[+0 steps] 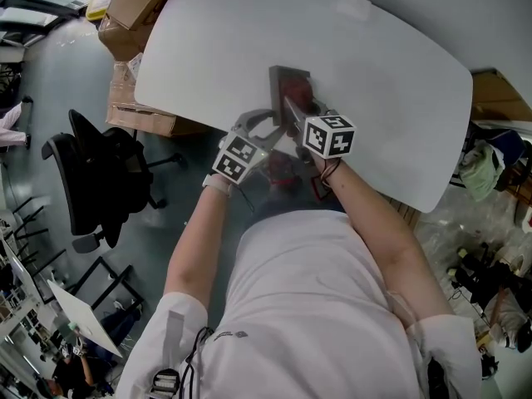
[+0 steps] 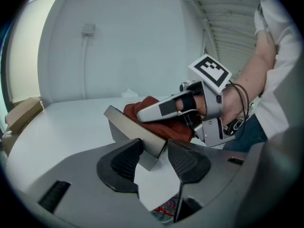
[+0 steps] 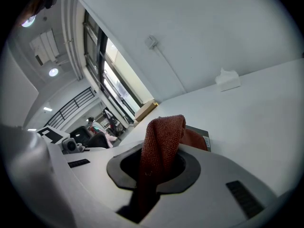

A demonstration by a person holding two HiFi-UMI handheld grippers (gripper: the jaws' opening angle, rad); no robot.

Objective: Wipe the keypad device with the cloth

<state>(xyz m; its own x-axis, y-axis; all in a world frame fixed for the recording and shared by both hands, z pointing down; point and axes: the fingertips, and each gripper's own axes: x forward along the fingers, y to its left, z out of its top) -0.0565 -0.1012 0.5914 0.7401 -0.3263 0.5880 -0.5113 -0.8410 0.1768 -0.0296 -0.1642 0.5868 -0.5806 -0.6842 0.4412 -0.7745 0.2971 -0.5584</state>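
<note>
The grey keypad device (image 1: 281, 80) lies tilted on the white table (image 1: 382, 81) near its front edge. A red cloth (image 1: 299, 98) is draped over its top. In the left gripper view, my left gripper (image 2: 152, 153) is shut on the near corner of the keypad device (image 2: 135, 127), with one pad on each side. My right gripper (image 3: 154, 163) is shut on the red cloth (image 3: 161, 137), and a fold stands up between its jaws. From the left gripper view, the right gripper (image 2: 142, 113) presses the cloth (image 2: 164, 127) onto the device's face, so the keys are hidden.
A small white box (image 3: 228, 80) sits farther back on the table. Cardboard boxes (image 1: 137, 110) and a black office chair (image 1: 96, 173) stand on the floor to the left. Clutter (image 1: 486, 173) fills the floor at the right. The table's front edge runs just under both grippers.
</note>
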